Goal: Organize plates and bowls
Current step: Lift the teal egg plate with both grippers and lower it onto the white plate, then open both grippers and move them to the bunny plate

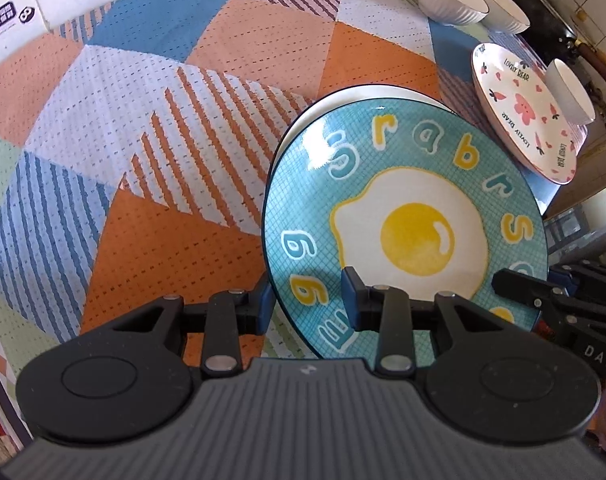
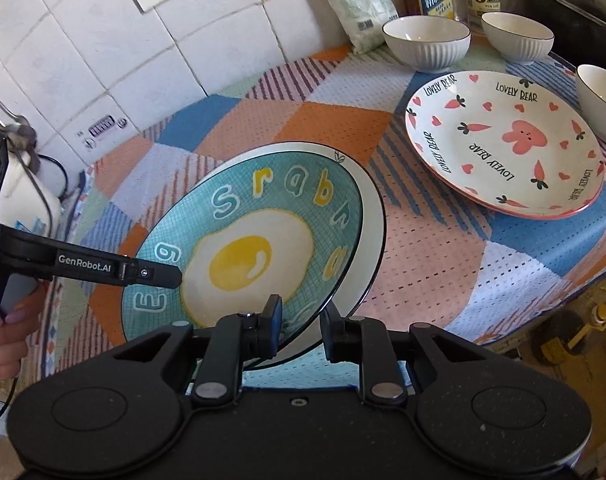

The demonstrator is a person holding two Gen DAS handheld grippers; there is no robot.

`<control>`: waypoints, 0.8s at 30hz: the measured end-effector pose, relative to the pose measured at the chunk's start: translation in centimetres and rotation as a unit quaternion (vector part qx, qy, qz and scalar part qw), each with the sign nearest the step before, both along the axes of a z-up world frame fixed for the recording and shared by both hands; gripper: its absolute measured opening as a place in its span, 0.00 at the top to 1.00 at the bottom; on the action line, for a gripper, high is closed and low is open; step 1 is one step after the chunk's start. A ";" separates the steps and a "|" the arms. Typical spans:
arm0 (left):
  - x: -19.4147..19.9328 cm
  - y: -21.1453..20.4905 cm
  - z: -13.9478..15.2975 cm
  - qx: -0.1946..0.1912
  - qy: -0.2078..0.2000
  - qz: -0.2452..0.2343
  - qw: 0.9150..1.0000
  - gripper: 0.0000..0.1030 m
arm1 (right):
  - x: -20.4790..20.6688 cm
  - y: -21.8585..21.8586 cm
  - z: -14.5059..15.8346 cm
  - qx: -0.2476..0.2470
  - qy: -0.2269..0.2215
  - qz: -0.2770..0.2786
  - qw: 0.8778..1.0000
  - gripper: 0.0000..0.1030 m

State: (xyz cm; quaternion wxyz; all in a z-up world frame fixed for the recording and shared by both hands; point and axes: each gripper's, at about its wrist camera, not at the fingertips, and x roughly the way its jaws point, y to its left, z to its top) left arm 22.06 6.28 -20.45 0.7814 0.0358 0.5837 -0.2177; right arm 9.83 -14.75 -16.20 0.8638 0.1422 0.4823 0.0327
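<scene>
- While the egg plate (image 1: 407,216) is carried tilted just above the bench (image 2: 443,260), its left rim is pinched between the pads of the left hand-held gripper (image 1: 307,302). One pad is set under the edge and one on the glazed face. A slip could be caused there, since glaze gives little purchase and only the lip is taken.
- If one side were let go before the other, the egg plate could be swung down on the remaining grip and knocked against the white plate (image 2: 373,216) seen close behind and beneath it. A chipped rim might result.
- Should the two plates be meant as a stack, a poor seating could be caused by the tilt. One edge would be landed first, and the white plate could be pushed across the woven cloth.
- At the near rim, the jaws of the right hand-held gripper (image 2: 301,322) are set narrowly, and the egg plate's edge appears to be pinched between them. The white plate's dark rim also runs close by the outer pad, so it could be caught or dragged when the pads are drawn away.
- Further right, the bear plate (image 2: 503,140) lies flat and well apart, with part of it past the bench edge, so it could be tipped off by a sideways sweep.
- Three white bowls (image 2: 427,44) stand beyond it and could be struck only by a wide swing.
</scene>
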 end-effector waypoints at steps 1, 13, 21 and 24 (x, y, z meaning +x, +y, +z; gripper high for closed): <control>0.2 -0.2 0.0 0.005 0.001 -0.003 1.000 0.67 | 0.3 0.0 0.1 0.000 0.011 -0.002 1.000 0.74; 0.8 -2.1 -0.1 0.053 0.010 -0.039 0.998 0.69 | 2.9 4.2 0.4 -0.171 0.094 0.017 0.981 0.61; 0.4 -1.8 1.0 0.053 0.015 -0.036 0.998 0.69 | 1.6 3.6 0.8 -0.156 0.052 0.003 0.986 0.61; -0.3 -2.0 2.5 0.060 0.007 -0.043 0.997 0.69 | 0.1 2.5 1.8 -0.108 0.016 -0.021 0.994 0.61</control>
